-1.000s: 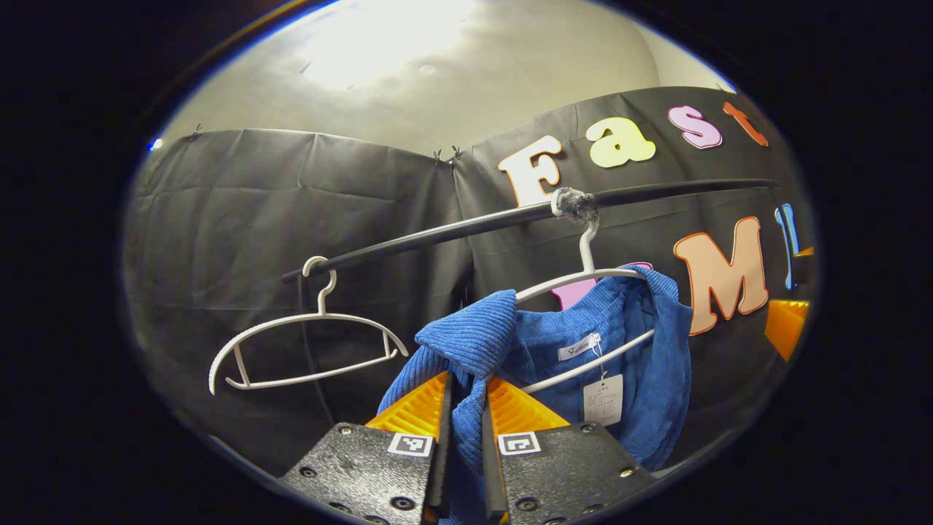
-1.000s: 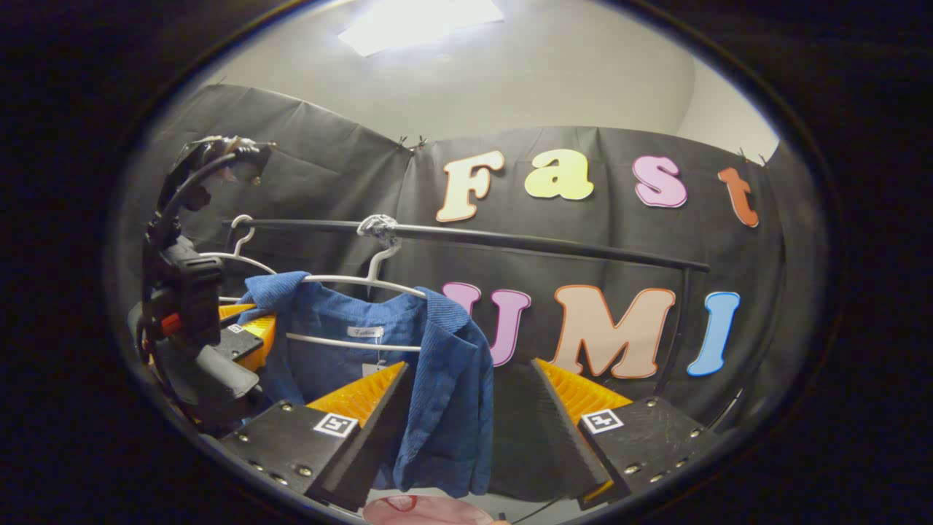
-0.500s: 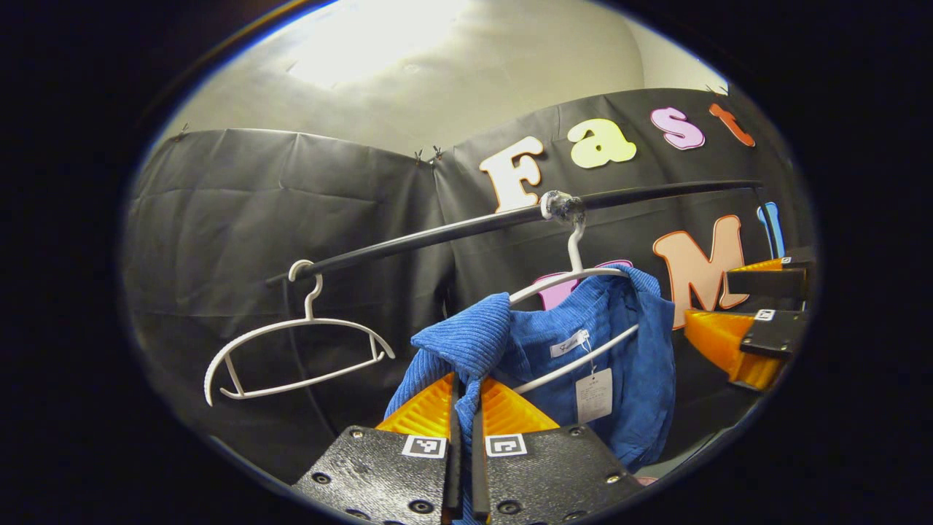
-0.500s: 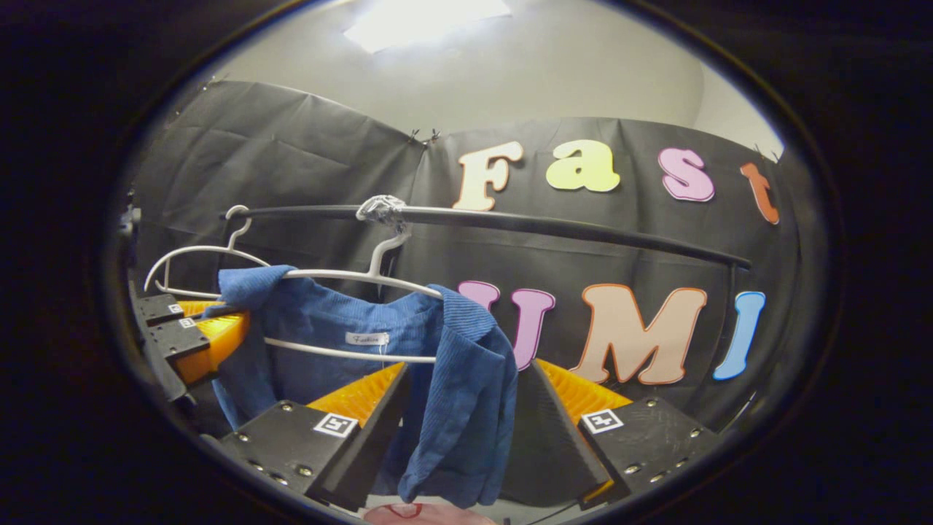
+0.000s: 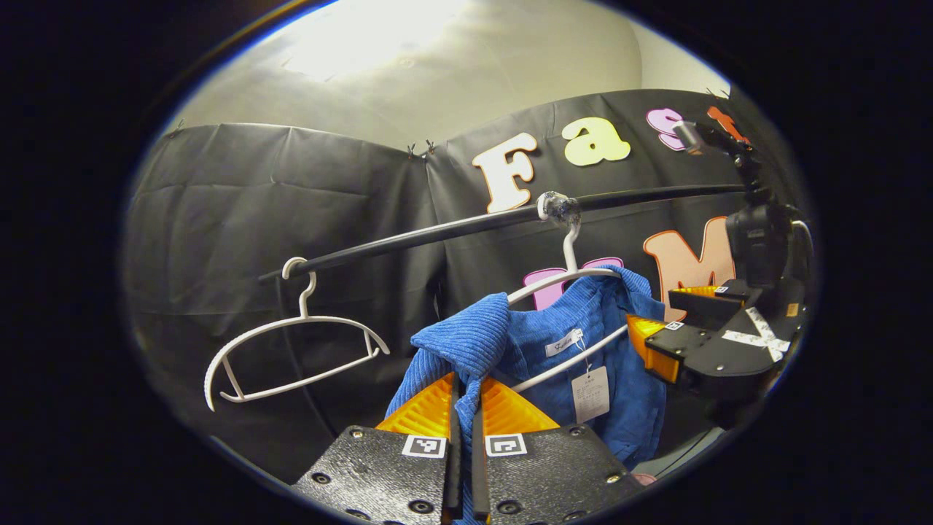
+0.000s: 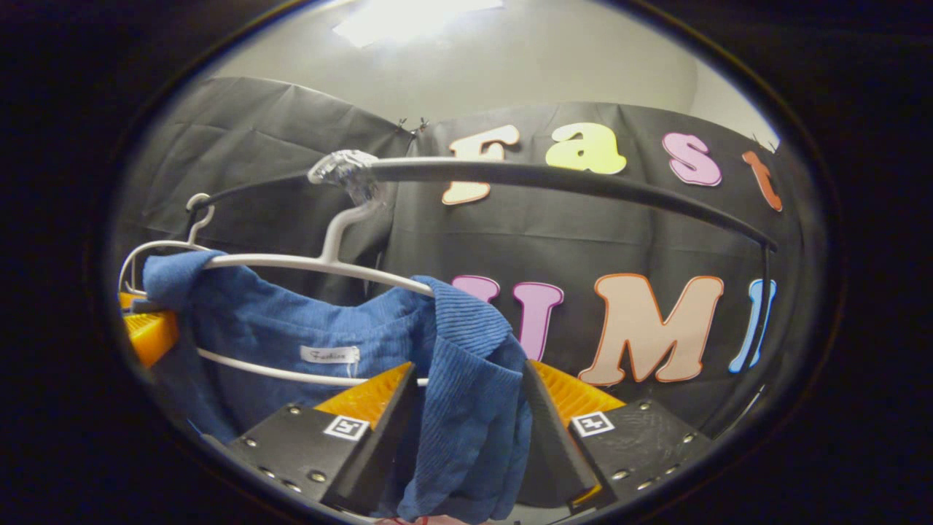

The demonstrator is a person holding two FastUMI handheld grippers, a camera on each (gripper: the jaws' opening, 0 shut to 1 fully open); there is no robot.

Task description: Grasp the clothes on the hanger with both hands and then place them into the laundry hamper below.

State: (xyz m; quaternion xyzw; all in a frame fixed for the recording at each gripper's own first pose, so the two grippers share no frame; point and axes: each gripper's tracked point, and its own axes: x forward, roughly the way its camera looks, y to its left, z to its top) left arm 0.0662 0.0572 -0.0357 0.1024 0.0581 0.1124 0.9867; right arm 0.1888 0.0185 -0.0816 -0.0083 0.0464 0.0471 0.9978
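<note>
Overhead ceiling glare, dim booth, fisheye-warped edges.

**Blue ribbed garment hanging on a white hanger**

The blue ribbed garment (image 5: 583, 364) is hanging on a white hanger (image 5: 565, 277) whose hook is sitting on the black rail (image 5: 437, 230). It is draping open toward the viewer, with a small white neck label and a paper tag dangling below it. One shoulder is bunching into a thick fold off the hanger's end, while the other shoulder (image 6: 466, 328) is slumping over the opposite end and hanging down in loose folds.
</note>
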